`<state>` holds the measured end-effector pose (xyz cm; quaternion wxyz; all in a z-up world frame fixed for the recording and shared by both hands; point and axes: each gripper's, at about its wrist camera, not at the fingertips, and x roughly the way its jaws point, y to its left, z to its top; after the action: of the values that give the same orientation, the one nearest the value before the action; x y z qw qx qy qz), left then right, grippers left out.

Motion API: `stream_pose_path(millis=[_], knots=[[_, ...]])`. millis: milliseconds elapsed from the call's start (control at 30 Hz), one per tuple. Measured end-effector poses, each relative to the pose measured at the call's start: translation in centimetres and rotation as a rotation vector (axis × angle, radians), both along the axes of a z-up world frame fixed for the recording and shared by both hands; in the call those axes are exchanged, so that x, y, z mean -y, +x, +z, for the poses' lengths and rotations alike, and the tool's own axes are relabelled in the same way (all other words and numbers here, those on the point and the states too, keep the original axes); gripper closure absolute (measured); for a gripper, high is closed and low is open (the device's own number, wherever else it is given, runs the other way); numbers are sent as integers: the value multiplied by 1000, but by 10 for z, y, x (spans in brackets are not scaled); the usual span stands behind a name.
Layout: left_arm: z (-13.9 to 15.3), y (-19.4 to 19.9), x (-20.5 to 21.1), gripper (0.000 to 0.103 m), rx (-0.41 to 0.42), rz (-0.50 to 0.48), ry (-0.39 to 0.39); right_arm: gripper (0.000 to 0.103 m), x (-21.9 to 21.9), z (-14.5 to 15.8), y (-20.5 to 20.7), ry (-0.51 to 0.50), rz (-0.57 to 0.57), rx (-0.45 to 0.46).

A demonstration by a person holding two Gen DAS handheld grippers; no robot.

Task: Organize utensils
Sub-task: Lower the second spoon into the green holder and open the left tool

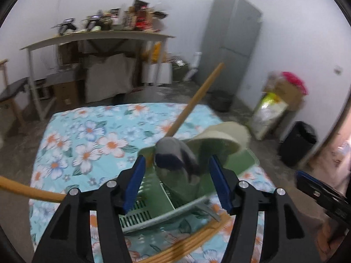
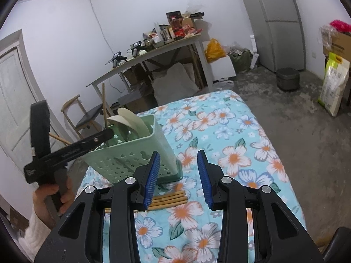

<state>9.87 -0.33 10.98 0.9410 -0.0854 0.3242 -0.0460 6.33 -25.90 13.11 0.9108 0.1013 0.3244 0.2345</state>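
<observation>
A green perforated utensil holder (image 2: 131,153) stands on the floral tablecloth (image 2: 230,135). Cream spatulas (image 2: 129,119) and a wooden handle (image 2: 104,103) stick out of it. In the left wrist view my left gripper (image 1: 177,182) hovers over the holder (image 1: 166,199) with its blue pads apart. A grey spoon head (image 1: 173,153) on a wooden handle (image 1: 193,103) sits between them, clear of both pads. A second cream spatula (image 1: 223,135) leans beside it. My right gripper (image 2: 178,175) is open and empty, just in front of the holder, over a bundle of wooden chopsticks (image 2: 169,199).
Another wooden handle (image 1: 28,191) crosses the left side. Behind the table are a cluttered desk (image 2: 153,50), a chair (image 2: 87,118), a grey fridge (image 2: 280,22), a dark bin (image 2: 287,79) and bags and boxes (image 2: 333,81). A hand in a white sleeve (image 2: 52,195) holds the left gripper (image 2: 107,134).
</observation>
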Motion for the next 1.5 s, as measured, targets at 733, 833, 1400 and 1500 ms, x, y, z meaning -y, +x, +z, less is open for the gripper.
stream_pose_path(millis=[733,833,1400,1500], knots=[[56,-28,-3,100,264,192,162,68,17,-5,1,10,-31,-27],[68,-38,-3,100,354,237,200,68,16,-3,1,8,-27,-25],[29,-50,32,90,380,101,343,67,13,-8,-1,-7,-22,-33],[40,-66,23,72,417,96,286,67,13,-10,-1,-4,-24,-41]])
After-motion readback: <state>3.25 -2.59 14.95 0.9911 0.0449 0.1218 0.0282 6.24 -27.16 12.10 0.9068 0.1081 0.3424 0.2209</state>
